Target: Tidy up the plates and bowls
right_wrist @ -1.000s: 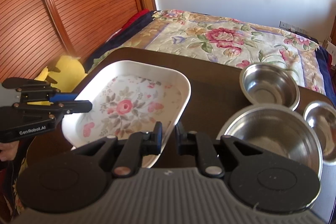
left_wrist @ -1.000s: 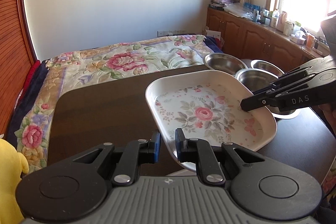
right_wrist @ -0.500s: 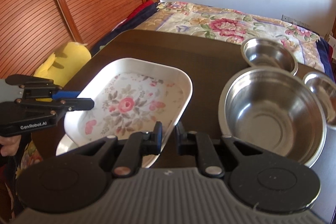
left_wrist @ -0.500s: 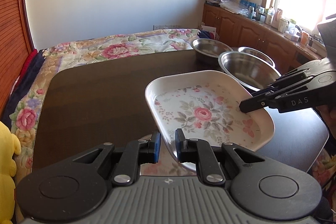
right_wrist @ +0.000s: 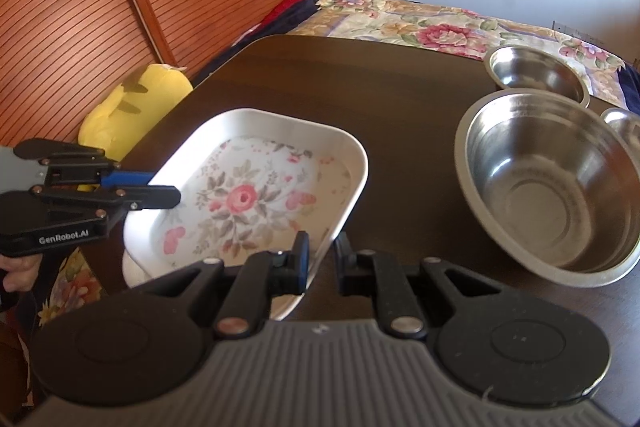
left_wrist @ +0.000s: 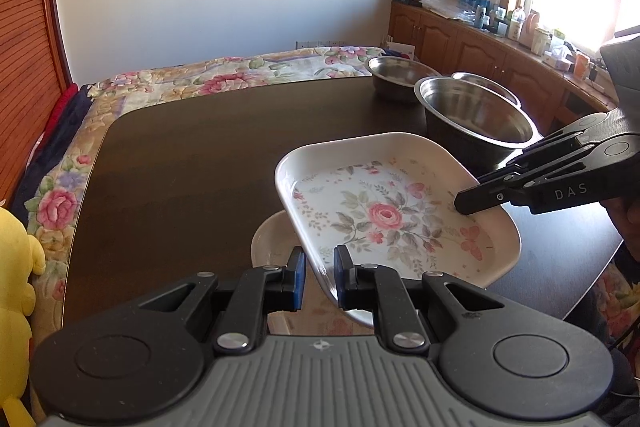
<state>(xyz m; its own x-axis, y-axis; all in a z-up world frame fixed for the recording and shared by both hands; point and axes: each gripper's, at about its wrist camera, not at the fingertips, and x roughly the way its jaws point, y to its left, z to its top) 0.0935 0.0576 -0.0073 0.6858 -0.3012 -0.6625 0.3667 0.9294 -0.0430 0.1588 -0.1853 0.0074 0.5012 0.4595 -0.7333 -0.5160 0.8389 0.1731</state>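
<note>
- The left tool (left_wrist: 319,277) pinches the near rim of the plate (left_wrist: 384,215). One finger sits under the rim and one on top.
- The right tool (right_wrist: 322,263) pinches the other side of the same plate (right_wrist: 248,195), at a corner of its rim.
- The plate is white with round corners and a raised rim. It has a pink rose, leaves and small hearts painted inside.
- Both tools hold the plate up between them, above the desk (left_wrist: 192,155). It tips a little.
- In the left view, the right tool (left_wrist: 464,201) reaches in from the right side. In the right view, the left tool (right_wrist: 176,193) reaches in from the left side.
- Under the held plate lies another white plate (left_wrist: 272,239) on the near edge of the desk. Only part of it shows.
- Three shiny metal bowls stand past the plate: a big bowl (right_wrist: 552,183) nearest, a small bowl (right_wrist: 536,71) behind it, and a third bowl (right_wrist: 624,127) at the side.
- A bed (left_wrist: 224,79) with a flowery cover is behind the desk. A yellow toy (right_wrist: 136,99) sits beside it.
</note>
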